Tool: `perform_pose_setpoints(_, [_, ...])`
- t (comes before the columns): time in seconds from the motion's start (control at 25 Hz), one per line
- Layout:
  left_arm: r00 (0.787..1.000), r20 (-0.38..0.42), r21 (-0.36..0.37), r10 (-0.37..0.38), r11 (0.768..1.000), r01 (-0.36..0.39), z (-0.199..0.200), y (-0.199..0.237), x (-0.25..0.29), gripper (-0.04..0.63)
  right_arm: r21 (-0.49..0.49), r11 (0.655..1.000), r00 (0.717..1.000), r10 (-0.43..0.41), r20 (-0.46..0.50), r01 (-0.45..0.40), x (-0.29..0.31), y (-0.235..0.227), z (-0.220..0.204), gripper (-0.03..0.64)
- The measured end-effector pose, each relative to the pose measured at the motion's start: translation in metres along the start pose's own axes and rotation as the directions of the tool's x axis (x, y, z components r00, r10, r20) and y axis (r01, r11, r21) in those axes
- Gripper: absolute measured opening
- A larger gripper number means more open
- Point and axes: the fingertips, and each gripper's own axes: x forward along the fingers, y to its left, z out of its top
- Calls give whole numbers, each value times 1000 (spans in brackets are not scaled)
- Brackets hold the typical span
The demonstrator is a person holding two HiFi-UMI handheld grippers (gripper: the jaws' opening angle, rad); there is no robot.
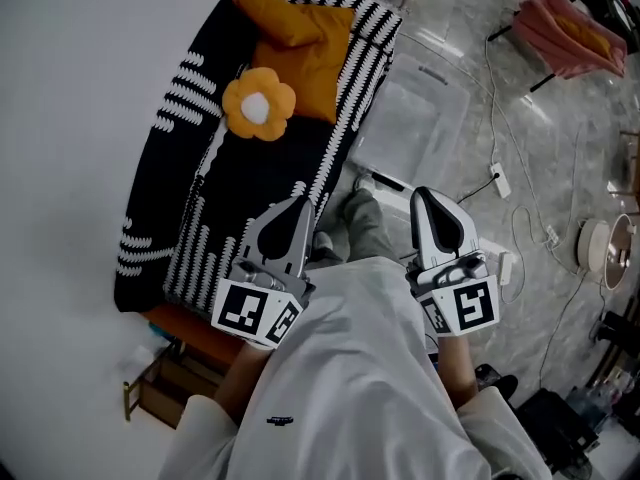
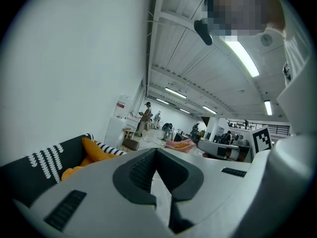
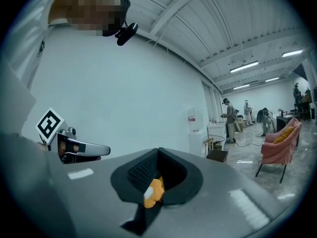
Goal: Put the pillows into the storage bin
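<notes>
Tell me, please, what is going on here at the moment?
A person holds a gripper in each hand, facing a black-and-white sofa. The left gripper and the right gripper are both shut, hold nothing and touch neither pillow. An orange pillow and a flower-shaped pillow lie on the sofa. The clear storage bin stands on the floor beside it, with no pillow in it yet.
</notes>
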Motion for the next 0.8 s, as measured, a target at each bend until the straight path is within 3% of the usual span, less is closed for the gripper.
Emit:
perform_pose_setpoints(0.36, [999, -36, 32, 11, 999, -10, 25, 1, 105, 8, -33, 997, 998, 70, 1, -70, 63, -73, 3, 12])
perform_pose_setpoints(0.8, [991, -29, 31, 133, 991, -132, 56, 11, 199, 8, -49, 980, 981, 192, -15, -192, 139, -160, 16, 12])
